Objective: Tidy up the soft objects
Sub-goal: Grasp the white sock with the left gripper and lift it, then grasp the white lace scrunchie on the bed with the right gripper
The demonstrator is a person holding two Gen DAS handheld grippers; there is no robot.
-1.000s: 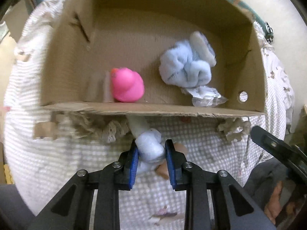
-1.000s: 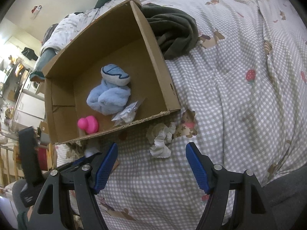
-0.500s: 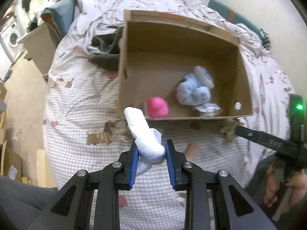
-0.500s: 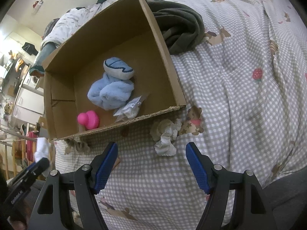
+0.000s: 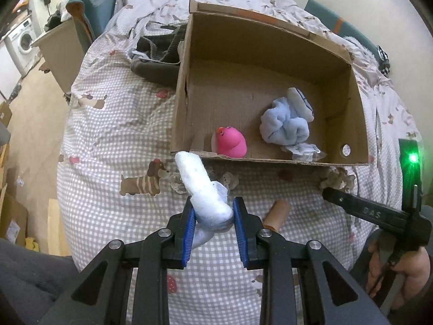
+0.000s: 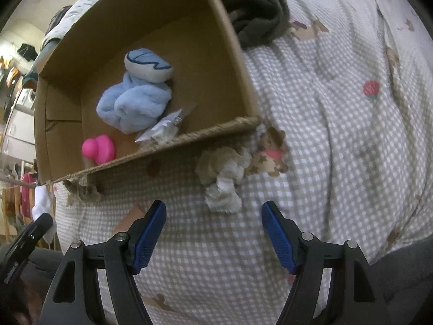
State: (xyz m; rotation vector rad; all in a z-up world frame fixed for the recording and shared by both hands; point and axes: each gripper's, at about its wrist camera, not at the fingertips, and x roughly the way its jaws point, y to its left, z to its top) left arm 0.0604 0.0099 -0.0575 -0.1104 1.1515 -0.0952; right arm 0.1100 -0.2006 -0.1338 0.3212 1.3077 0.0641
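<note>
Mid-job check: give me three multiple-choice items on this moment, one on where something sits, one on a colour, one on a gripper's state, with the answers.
1. Where is the crumpled white cloth?
A. inside the cardboard box
B. on the bedspread in front of the box
C. in the right gripper

2. What colour is the toy duck in the cardboard box?
A. yellow
B. green
C. pink

3. What is the left gripper doing?
A. shut on the white sock
B. open with nothing in it
C. shut on the blue plush

Answers: 1 B, it lies on the checked bedspread just outside the box's near wall. 2 C, it is bright pink. 3 A, the blue pads clamp the sock, while the right gripper stands open.
</note>
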